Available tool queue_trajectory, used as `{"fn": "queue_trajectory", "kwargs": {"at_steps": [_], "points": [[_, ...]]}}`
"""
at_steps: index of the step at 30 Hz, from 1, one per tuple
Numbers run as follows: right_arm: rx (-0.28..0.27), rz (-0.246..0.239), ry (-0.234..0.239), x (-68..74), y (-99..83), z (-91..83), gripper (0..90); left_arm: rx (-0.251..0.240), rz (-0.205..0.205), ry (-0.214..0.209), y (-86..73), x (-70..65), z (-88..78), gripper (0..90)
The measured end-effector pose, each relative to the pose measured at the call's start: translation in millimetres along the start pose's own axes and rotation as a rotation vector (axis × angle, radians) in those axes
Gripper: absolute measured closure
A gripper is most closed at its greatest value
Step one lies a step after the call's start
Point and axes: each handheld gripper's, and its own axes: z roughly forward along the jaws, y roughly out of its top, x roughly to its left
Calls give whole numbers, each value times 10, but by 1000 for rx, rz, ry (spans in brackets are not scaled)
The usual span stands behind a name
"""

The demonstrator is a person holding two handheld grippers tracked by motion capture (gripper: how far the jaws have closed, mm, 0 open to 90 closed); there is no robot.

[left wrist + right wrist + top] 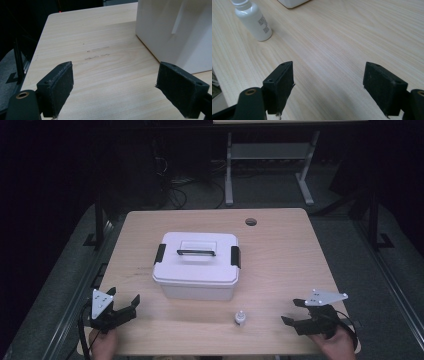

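Observation:
A white lidded box [196,265] with black side latches and a black-edged handle stands in the middle of the wooden table [280,265]. Its side wall [175,32] rises at the upper right of the left gripper view. A small white bottle [240,318] stands upright in front of the box; the same bottle [254,20] appears at the top left of the right gripper view. My left gripper [124,304] rests near the front left corner, jaws wide apart with nothing between them. My right gripper [294,312] is at the front right, open and empty, right of the bottle.
A round cable hole [251,222] sits near the table's far edge. Beyond the table stands a grey metal table frame [270,160] on a dark floor. Bare wood lies between each gripper and the box.

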Motion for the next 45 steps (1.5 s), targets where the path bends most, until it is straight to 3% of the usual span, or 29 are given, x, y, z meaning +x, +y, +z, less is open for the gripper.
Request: {"fn": "queue_trajectory", "kwargs": {"at_steps": [5,13,28,45], "points": [[-12,-10,-4,21,36,-59,238,5,19,-9,5,-35,7,130],[0,-55,4,89,187,-71,234,-6,9,-11,0,-31,-9,130],[14,-77,59,97,457,-78,222,-4,-5,-8,-15,3,-22,130],[37,-157,111,150,947,-120,201,-8,-14,-3,-20,26,-31,130]]}}
